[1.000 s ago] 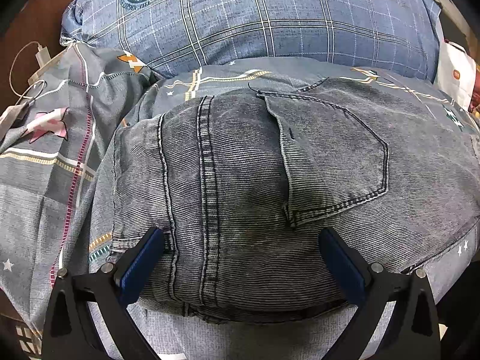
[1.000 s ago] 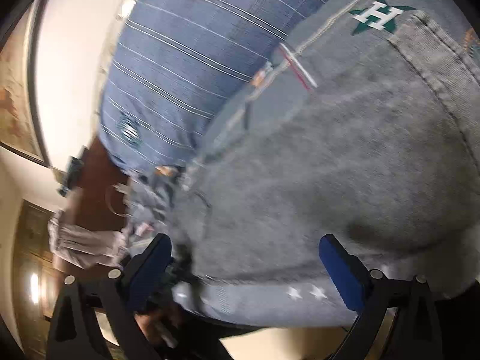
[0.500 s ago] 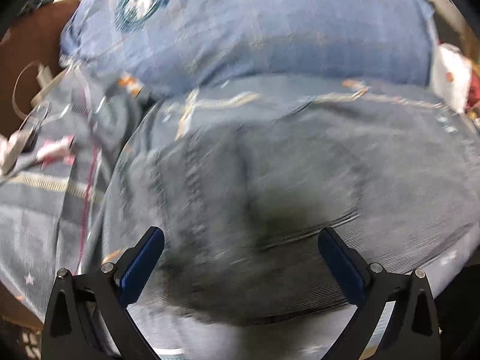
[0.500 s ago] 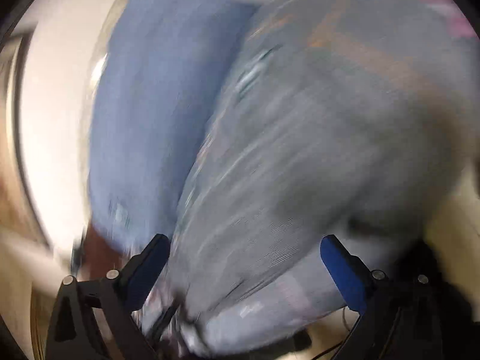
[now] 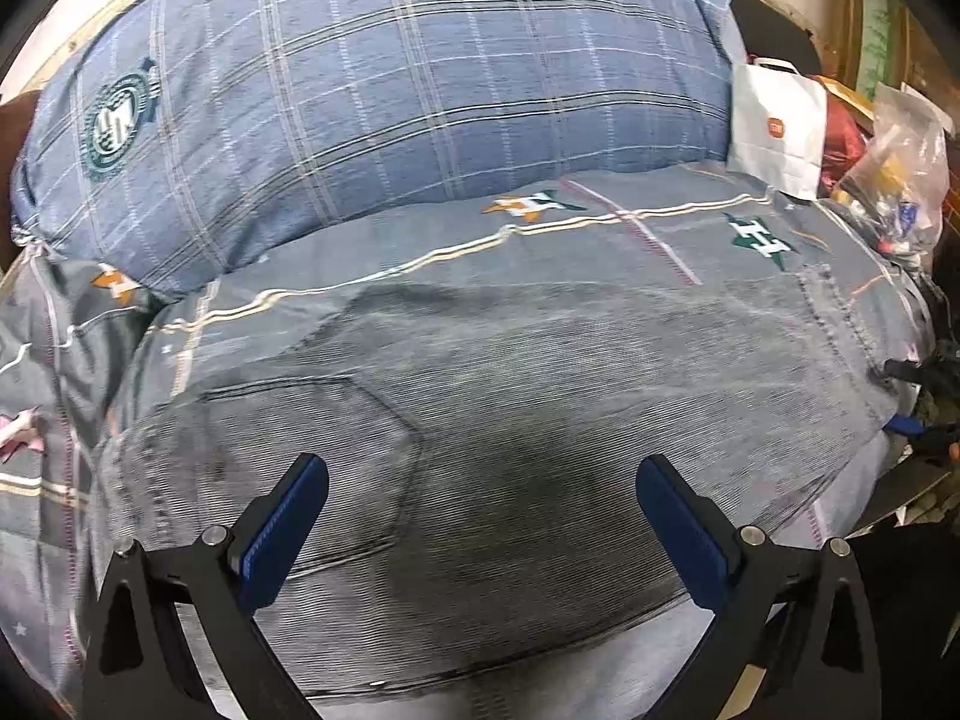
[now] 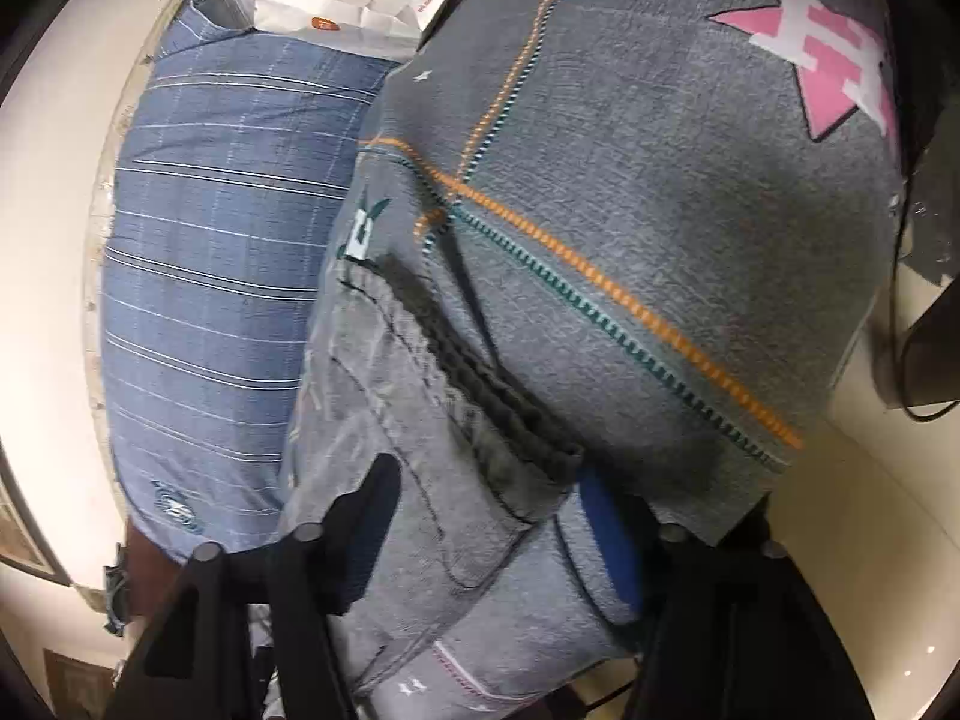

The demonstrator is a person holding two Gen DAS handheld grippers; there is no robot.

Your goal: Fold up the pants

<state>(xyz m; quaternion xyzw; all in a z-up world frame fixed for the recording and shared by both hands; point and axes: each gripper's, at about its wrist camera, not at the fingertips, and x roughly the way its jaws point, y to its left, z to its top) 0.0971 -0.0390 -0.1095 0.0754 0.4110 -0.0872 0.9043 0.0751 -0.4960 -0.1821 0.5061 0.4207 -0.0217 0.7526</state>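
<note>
Grey denim pants (image 5: 510, 420) lie folded on a grey patterned bedsheet (image 5: 630, 228), back pocket up at the left. My left gripper (image 5: 480, 516) hovers just above the near part of the pants, jaws wide open and empty. In the right wrist view the pants' waistband end (image 6: 456, 420) lies between the fingers of my right gripper (image 6: 492, 516); the jaws have narrowed around the cloth, and whether they pinch it is unclear. The right gripper also shows at the right edge of the left wrist view (image 5: 918, 420).
A blue plaid pillow (image 5: 390, 90) lies along the far side of the bed. A white paper bag (image 5: 774, 126) and a clear plastic bag of items (image 5: 894, 180) sit at the far right. The bed edge and pale floor (image 6: 840, 540) are at the right.
The left gripper has drawn back and shifted right, so the pocket now sits at its left. The right gripper has swung to the pants' right end and its jaws have narrowed around the cloth.
</note>
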